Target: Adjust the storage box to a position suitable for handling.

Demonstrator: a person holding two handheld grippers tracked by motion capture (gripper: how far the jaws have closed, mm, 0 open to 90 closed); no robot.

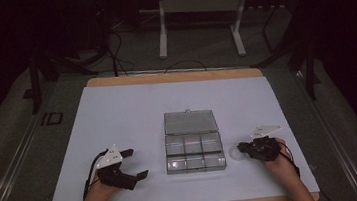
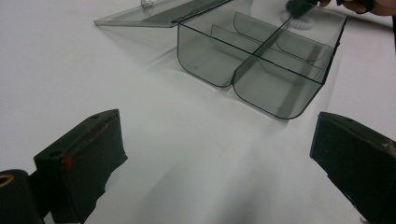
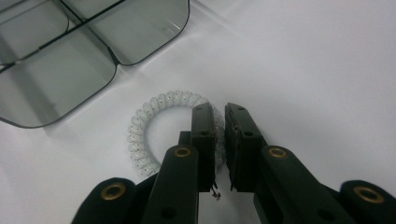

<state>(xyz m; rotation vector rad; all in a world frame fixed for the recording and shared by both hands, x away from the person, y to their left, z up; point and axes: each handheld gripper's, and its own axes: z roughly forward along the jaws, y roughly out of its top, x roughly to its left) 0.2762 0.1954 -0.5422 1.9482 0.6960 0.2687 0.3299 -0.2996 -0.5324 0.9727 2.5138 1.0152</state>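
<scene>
A clear plastic organizer box point(image 1: 195, 160) with several compartments sits mid-table, its lid point(image 1: 190, 122) lying open behind it. Just right of the box lies a white spiral hair tie point(image 1: 234, 153). My right gripper point(image 1: 244, 148) reaches the tie from the right. In the right gripper view its jaws point(image 3: 218, 112) stand almost together, pinching the right side of the coiled hair tie point(image 3: 142, 121), which rests on the table beside the box point(image 3: 70, 56). My left gripper point(image 1: 137, 162) rests left of the box, jaws wide apart with nothing between them point(image 2: 215, 126); ahead of it stands the box point(image 2: 261, 60).
White paper point(image 1: 118, 117) covers the wooden table point(image 1: 174, 77), with broad bare areas to the left and behind the box. The compartments look bare. Beyond the far edge stand metal frame legs point(image 1: 162, 32) on a dark floor.
</scene>
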